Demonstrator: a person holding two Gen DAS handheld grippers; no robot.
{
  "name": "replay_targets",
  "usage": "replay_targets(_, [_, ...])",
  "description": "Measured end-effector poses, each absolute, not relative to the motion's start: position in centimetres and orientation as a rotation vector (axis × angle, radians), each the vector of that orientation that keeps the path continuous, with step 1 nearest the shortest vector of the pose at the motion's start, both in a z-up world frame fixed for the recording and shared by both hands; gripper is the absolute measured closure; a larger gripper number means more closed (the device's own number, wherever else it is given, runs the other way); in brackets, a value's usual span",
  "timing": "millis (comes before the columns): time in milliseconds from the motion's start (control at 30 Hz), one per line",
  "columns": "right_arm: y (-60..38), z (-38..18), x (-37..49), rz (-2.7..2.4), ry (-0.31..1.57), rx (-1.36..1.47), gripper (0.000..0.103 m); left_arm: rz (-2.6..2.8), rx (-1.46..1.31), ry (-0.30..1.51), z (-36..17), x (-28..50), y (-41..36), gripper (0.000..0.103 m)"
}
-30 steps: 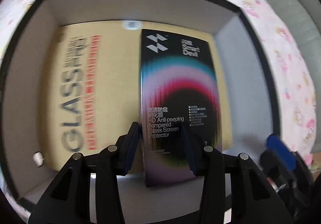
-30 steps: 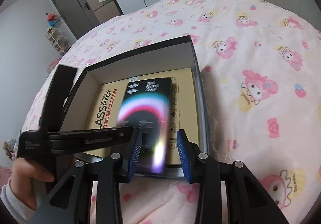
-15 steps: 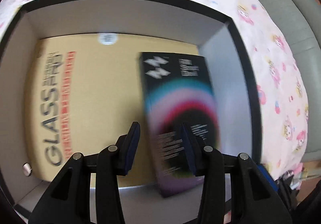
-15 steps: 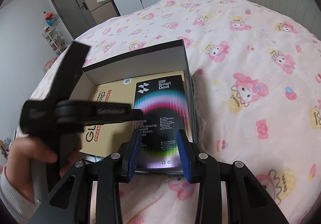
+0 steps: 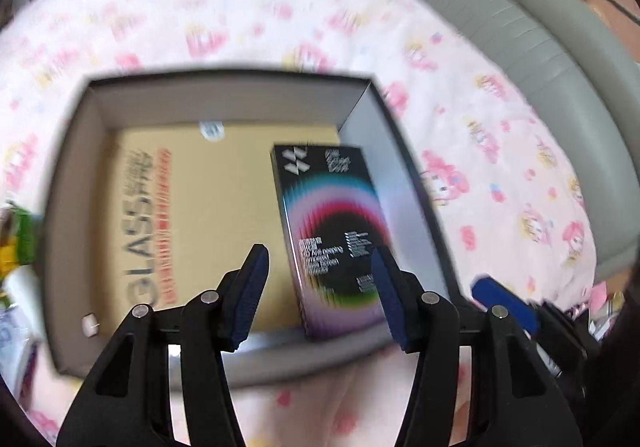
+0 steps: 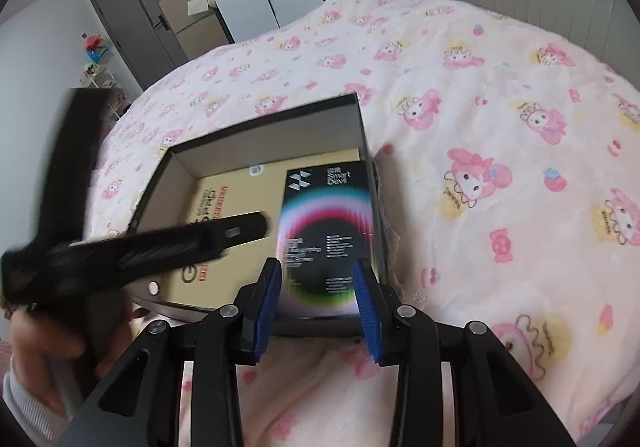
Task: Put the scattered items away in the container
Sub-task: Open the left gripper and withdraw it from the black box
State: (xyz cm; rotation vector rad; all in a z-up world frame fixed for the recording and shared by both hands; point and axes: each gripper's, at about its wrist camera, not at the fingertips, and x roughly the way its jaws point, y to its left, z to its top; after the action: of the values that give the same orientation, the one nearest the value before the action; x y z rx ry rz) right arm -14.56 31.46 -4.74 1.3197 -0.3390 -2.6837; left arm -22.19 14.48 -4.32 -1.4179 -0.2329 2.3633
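Observation:
A black-rimmed open box (image 5: pixel 224 85) (image 6: pixel 360 119) sits on the bed. A tan flat "GLASS" package (image 5: pixel 192 215) (image 6: pixel 224 199) lies on its floor. A black screen-protector box with a rainbow ring (image 5: pixel 332 239) (image 6: pixel 328 235) lies on top of it, against the right wall. My left gripper (image 5: pixel 318 291) is open and empty, above the box's near edge; it shows blurred in the right wrist view (image 6: pixel 160 247). My right gripper (image 6: pixel 316 303) is open and empty, at the near edge in front of the black box.
The pink cartoon-print blanket (image 6: pixel 500 127) covers the bed around the box. A grey padded headboard (image 5: pixel 540 47) runs along the right. Some coloured items (image 5: pixel 16 247) lie at the left edge, blurred. A door and cabinets (image 6: pixel 168 19) stand at the far end of the room.
The black screen-protector box has left the grippers and lies flat in the box. Both grippers have pulled back and up from the box, the left one moving fast.

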Motion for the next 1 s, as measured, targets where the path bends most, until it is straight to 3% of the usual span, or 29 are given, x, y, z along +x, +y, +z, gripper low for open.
replay_targets(167, [30.7,-2.0,-11.2,-2.759,-0.378,1.249,0.063,2.450,-1.236,-0.147,0.2,-16.1,11.9,0.047])
replay_targets(400, [27.8,1.6,-6.2,-2.798,-0.332,1.120,0.062,2.517,-1.111,-0.116,3.2,-10.3,9.4,0.047])
replay_targets(733, [22.4,2.2,-3.2,-2.680,-0.260,1.068,0.062,2.610,-1.108,-0.203,3.1,-5.6,3.0,0.047])
replay_targets(1000, [13.6,0.2,-3.4,-2.493,-0.111,1.074,0.062,2.729,-1.183,-0.385,0.0,-2.6,-6.0,0.047])
